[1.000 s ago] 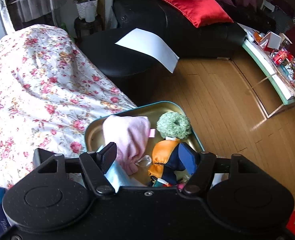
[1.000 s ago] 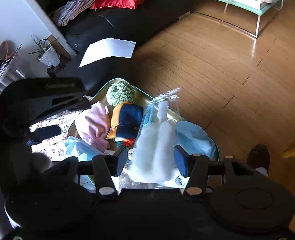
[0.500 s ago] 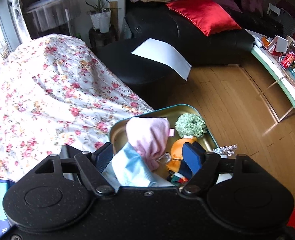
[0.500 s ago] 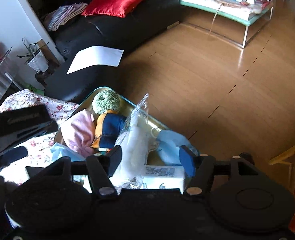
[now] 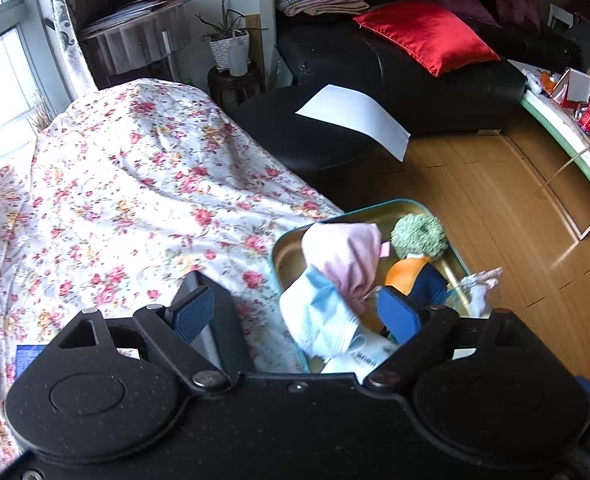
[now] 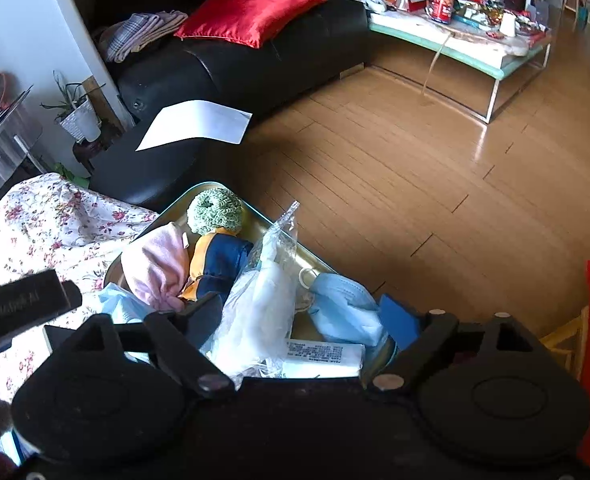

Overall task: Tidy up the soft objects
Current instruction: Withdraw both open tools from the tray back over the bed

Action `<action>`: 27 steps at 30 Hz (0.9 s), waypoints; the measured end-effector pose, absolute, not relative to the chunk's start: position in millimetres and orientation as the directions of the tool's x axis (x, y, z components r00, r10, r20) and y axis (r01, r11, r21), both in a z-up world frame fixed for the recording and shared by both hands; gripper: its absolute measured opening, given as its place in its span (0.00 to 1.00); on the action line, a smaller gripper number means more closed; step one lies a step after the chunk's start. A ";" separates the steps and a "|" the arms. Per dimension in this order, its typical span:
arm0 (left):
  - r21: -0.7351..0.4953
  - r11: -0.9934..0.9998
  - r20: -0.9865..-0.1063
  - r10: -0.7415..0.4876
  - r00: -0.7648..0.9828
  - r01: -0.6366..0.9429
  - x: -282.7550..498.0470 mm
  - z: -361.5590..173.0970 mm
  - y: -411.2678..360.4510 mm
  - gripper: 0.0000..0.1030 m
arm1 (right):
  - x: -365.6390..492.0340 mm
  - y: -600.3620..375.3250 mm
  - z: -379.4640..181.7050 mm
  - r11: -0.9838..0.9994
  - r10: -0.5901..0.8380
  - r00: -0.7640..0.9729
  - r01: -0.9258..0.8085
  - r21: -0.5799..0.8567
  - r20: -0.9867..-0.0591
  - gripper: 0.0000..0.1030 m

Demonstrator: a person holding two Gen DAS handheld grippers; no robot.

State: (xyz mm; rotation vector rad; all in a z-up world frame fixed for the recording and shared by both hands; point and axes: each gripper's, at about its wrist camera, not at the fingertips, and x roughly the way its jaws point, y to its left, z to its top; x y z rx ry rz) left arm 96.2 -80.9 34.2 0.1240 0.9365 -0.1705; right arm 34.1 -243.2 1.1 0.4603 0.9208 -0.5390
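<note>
- Left gripper [image 5: 297, 316]: jaws spread wide and empty, above the near-left edge of the tin tray [image 5: 379, 203]; 1 blue pad [image 5: 194, 314] stands over the floral cloth [image 5: 135, 200], the other in front of the tray's contents.
- Right gripper [image 6: 295, 320]: jaws likewise spread apart, with nothing pinched; a clear plastic bag of white stuffing [image 6: 263, 300] rises between the 2 fingers, without visible contact on either pad.
- Tin tray, right view [image 6: 211, 186]: teal-rimmed, gold inside, resting on the edge of the floral cloth [image 6: 55, 216] beside the wooden floor [image 6: 415, 184].
- Soft objects, all inside the tray: a green knitted ring [image 6: 215, 210] at the far end; an orange-and-navy cloth item [image 6: 215, 262] just nearer, touching it; a pink cloth [image 6: 157, 268] to its left; a light blue face mask [image 6: 343, 312] at the right.
- A white labelled packet [image 6: 323, 358] lies at the tray's near edge, below the bag.
- In the left view, a white and pale blue sock [image 5: 319, 316] lies in front of the pink cloth [image 5: 347, 256].
- Background: black sofa [image 6: 255, 60] with a red cushion [image 6: 251, 10]; white sheet of paper [image 6: 199, 124] on a black ottoman.
</note>
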 end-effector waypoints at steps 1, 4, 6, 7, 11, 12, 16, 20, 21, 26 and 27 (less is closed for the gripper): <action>0.038 0.979 -0.809 -0.087 0.582 0.200 93.7 34.2 -79.7 0.85 | 34.2 -242.3 1.5 0.781 -0.234 0.494 0.608 0.140 -0.837 0.91; 0.044 0.978 -0.813 -0.082 0.576 0.202 87.0 33.5 -74.1 0.87 | 33.0 -239.1 3.0 0.799 -0.224 0.508 0.585 0.142 -0.832 0.94; 0.053 0.979 -0.814 -0.071 0.577 0.196 82.5 33.4 -70.2 0.87 | 32.8 -236.9 3.4 0.807 -0.225 0.513 0.574 0.136 -0.828 0.96; 0.058 0.980 -0.814 -0.065 0.577 0.192 80.0 33.1 -68.1 0.87 | 32.6 -235.6 3.3 0.812 -0.224 0.514 0.568 0.133 -0.828 0.97; 0.068 0.982 -0.818 -0.047 0.574 0.178 72.6 32.7 -59.4 0.88 | 30.3 -230.0 3.3 0.832 -0.214 0.520 0.541 0.125 -0.827 1.00; 0.071 0.982 -0.818 -0.042 0.574 0.174 71.1 32.6 -57.5 0.88 | 29.3 -229.3 4.0 0.836 -0.210 0.522 0.535 0.125 -0.826 1.00; 0.090 0.984 -0.816 -0.017 0.578 0.156 64.4 32.0 -50.1 0.89 | 27.3 -227.7 3.4 0.841 -0.208 0.518 0.528 0.119 -0.830 1.00; 0.106 0.983 -0.817 0.002 0.577 0.147 58.8 30.1 -44.7 0.89 | 22.4 -228.2 2.4 0.833 -0.205 0.515 0.539 0.128 -0.832 1.00; 0.109 0.983 -0.818 0.007 0.576 0.144 57.1 29.1 -42.7 0.89 | 19.7 -227.3 2.7 0.831 -0.211 0.525 0.540 0.131 -0.825 1.00; 0.136 0.981 -0.823 0.034 0.567 0.139 48.4 23.7 -38.5 0.89 | 16.9 -221.5 3.0 0.847 -0.208 0.536 0.517 0.124 -0.818 1.00; 0.141 0.980 -0.823 0.038 0.566 0.139 46.6 22.8 -38.2 0.89 | 17.2 -221.0 2.4 0.853 -0.192 0.535 0.505 0.129 -0.823 1.00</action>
